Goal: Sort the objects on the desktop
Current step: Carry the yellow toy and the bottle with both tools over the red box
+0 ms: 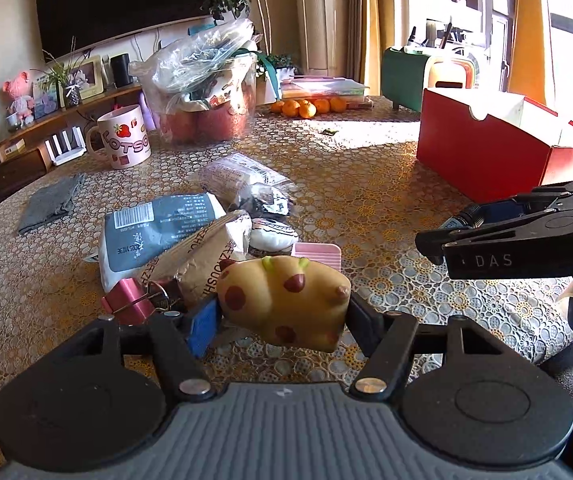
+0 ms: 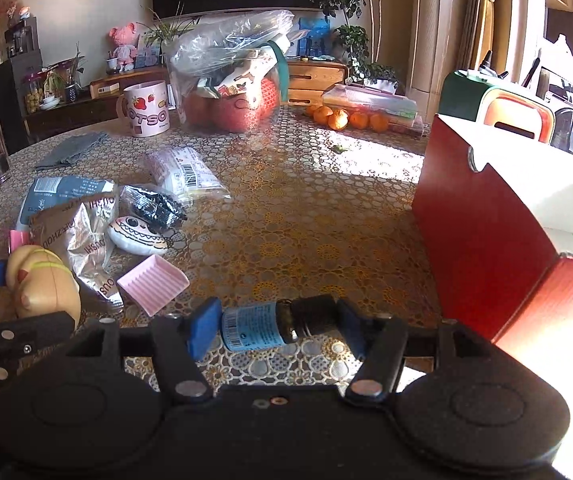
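The desk (image 2: 306, 208), spread with a lace-patterned cloth, is taken up on its right side by the red box (image 2: 482, 232), open at the top with a white lining showing; it is judged to be the bin into which things are being sorted, and it serves as the landmark here. Far behind and to the left of the red box, a clear plastic bag (image 2: 230, 76) stuffed with goods is seen, with a strawberry mug (image 2: 146, 110) beside it and a row of oranges (image 2: 346, 118) just behind the box's far corner. Well left of the red box, a heap of packets (image 1: 190, 240) is left waiting, along with a pink ridged tray (image 2: 152, 284) and a small white pouch (image 2: 138, 234).

Nearer in, the spotted yellow squishy toy (image 1: 286, 304) is clamped crosswise by the left tool (image 1: 282, 316), its pads pressed into the soft sides and the jaws held fairly wide, clear of the cloth. Just left of the red box, the small dark bottle (image 2: 274, 324) with a blue label is gripped end to end by the right tool (image 2: 274, 328), base against one blue pad and cap against the other. Both are held sideways, judged so for an easy drop over the box wall.

That near wall stands between both loads and the opening, and must be cleared.
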`<state>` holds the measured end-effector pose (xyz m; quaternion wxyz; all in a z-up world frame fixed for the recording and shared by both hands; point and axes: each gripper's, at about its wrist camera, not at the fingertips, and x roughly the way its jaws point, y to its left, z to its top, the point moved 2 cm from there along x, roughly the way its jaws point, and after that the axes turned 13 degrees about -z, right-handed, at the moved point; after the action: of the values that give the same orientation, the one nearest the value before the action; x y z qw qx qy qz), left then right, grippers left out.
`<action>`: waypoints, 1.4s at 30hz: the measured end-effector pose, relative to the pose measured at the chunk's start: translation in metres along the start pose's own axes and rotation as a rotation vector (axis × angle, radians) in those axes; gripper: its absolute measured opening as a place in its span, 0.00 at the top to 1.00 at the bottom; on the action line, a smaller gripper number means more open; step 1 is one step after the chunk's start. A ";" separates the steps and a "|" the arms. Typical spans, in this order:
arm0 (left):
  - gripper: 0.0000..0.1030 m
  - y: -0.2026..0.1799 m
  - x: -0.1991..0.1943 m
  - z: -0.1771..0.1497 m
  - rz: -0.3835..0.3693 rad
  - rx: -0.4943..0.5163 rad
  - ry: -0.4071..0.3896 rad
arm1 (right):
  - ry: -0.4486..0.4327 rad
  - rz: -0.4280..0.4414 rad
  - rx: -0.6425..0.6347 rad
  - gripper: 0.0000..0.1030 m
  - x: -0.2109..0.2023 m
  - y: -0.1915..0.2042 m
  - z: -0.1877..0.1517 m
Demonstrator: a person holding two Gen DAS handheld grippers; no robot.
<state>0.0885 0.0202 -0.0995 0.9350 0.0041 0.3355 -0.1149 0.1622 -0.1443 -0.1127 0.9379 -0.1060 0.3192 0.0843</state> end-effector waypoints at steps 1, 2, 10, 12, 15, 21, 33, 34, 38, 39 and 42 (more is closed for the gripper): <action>0.35 -0.002 -0.001 0.000 0.001 0.002 0.001 | -0.002 -0.003 0.001 0.39 -0.004 -0.002 -0.001; 0.35 -0.003 -0.001 0.000 0.002 -0.001 0.003 | -0.002 -0.006 0.002 0.39 -0.007 -0.005 -0.002; 0.35 -0.026 -0.017 0.011 -0.041 0.026 -0.035 | -0.014 -0.013 0.017 0.39 -0.036 -0.023 -0.007; 0.35 -0.034 -0.021 0.014 -0.052 0.041 -0.044 | -0.019 -0.016 0.025 0.39 -0.043 -0.028 -0.007; 0.35 -0.045 -0.026 0.019 -0.073 0.060 -0.055 | -0.028 -0.020 0.041 0.39 -0.056 -0.037 -0.008; 0.35 -0.069 -0.031 0.031 -0.111 0.113 -0.074 | -0.061 -0.030 0.058 0.39 -0.079 -0.054 -0.006; 0.35 -0.112 -0.033 0.065 -0.172 0.168 -0.122 | -0.155 -0.054 0.108 0.39 -0.110 -0.097 0.009; 0.35 -0.116 -0.031 0.069 -0.176 0.174 -0.129 | -0.159 -0.055 0.112 0.39 -0.110 -0.101 0.011; 0.35 -0.129 -0.025 0.084 -0.192 0.200 -0.143 | -0.176 -0.068 0.119 0.39 -0.110 -0.118 0.018; 0.35 -0.133 -0.023 0.088 -0.196 0.208 -0.145 | -0.179 -0.070 0.120 0.39 -0.108 -0.122 0.020; 0.35 -0.142 -0.017 0.098 -0.204 0.233 -0.147 | -0.183 -0.077 0.127 0.39 -0.104 -0.134 0.026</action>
<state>0.1062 -0.1231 -0.0034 0.9337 0.0698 0.2492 -0.2474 0.1259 -0.2766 -0.0088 0.9706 -0.0506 0.2325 0.0372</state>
